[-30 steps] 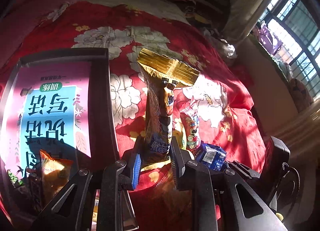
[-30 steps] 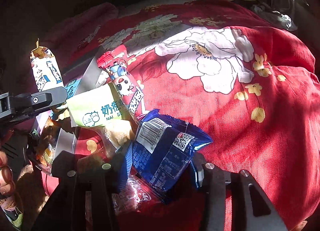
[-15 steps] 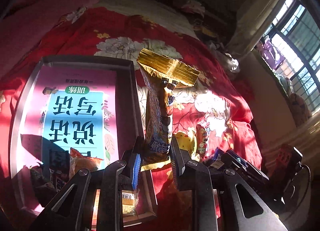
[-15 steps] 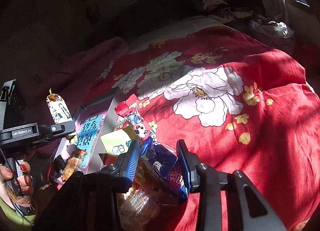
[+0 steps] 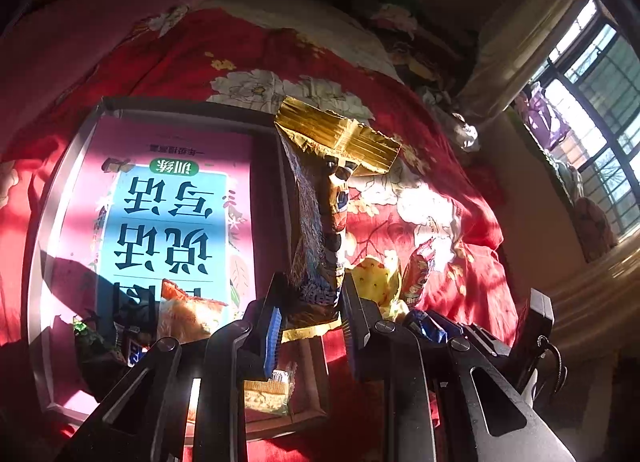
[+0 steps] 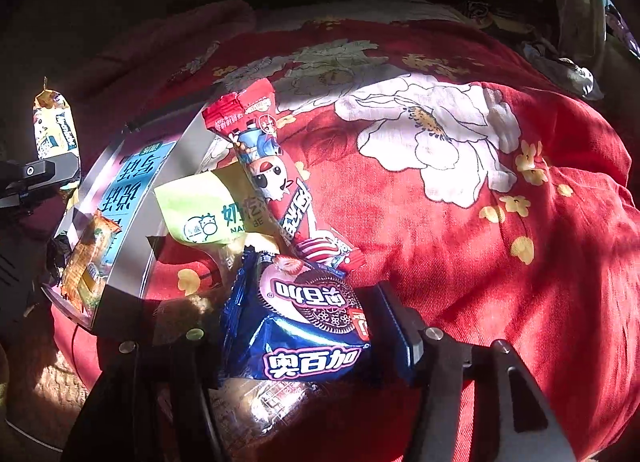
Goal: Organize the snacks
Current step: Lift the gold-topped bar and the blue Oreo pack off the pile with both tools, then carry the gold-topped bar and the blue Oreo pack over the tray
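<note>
Left gripper (image 5: 310,316) clamps one gold-sealed foil snack stick (image 5: 320,222), upright at frame centre. Right gripper (image 6: 304,326) clamps one blue cookie packet (image 6: 296,326), lying crosswise.

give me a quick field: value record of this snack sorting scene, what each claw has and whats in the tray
surface: red floral bedspread
left claw: shut on gold-topped snack packet, held upright near the tray's right edge
right claw: blue cookie packet between its fingers, grip unclear
tray: holds a pink and blue booklet, an orange packet and other small snacks
loose on bedspread: red cartoon stick packet, pale green packet, clear wrapped snack
</note>
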The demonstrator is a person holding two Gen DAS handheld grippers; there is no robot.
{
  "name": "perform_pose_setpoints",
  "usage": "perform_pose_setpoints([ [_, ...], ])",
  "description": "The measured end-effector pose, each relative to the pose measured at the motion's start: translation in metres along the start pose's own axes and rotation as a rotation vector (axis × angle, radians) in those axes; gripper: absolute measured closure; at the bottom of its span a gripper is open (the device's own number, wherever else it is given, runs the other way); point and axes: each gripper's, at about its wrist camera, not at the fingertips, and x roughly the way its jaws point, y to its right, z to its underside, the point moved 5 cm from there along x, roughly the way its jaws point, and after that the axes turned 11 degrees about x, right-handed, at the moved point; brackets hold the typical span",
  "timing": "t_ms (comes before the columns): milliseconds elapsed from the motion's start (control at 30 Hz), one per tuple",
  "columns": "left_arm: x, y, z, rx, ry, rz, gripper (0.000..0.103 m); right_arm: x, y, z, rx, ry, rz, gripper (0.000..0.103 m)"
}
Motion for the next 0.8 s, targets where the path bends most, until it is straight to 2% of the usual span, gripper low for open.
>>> perform_pose_setpoints([
  [133,-0.002,-0.002,0.001,-0.009,0.001,0.005,0.077,0.001,-0.001,0.001,-0.036,-0.007,0.024,0.043],
  [167,-0.002,-0.003,0.002,-0.010,0.000,0.005,0.077,0.000,0.001,0.000,-0.028,-0.002,0.023,0.045],
  [200,-0.002,-0.003,0.002,-0.011,-0.002,0.006,0.077,-0.001,0.006,-0.002,-0.005,0.003,0.017,0.053],
  [233,-0.003,-0.004,0.003,-0.013,-0.002,0.006,0.077,-0.002,0.012,-0.005,0.032,0.003,0.010,0.054],
  [467,-0.010,-0.013,0.003,-0.035,0.010,0.007,0.077,-0.011,0.072,-0.010,0.456,0.011,-0.262,0.055],
  [533,-0.011,-0.015,0.004,-0.042,0.010,0.006,0.077,-0.009,0.085,-0.007,0.550,0.009,-0.311,0.055],
  [633,-0.012,-0.017,0.005,-0.049,0.008,0.005,0.077,-0.008,0.086,-0.007,0.538,0.012,-0.278,0.055],
  [800,-0.009,-0.016,0.006,-0.050,0.000,0.009,0.077,-0.006,0.061,-0.010,0.329,0.023,-0.098,0.055],
])
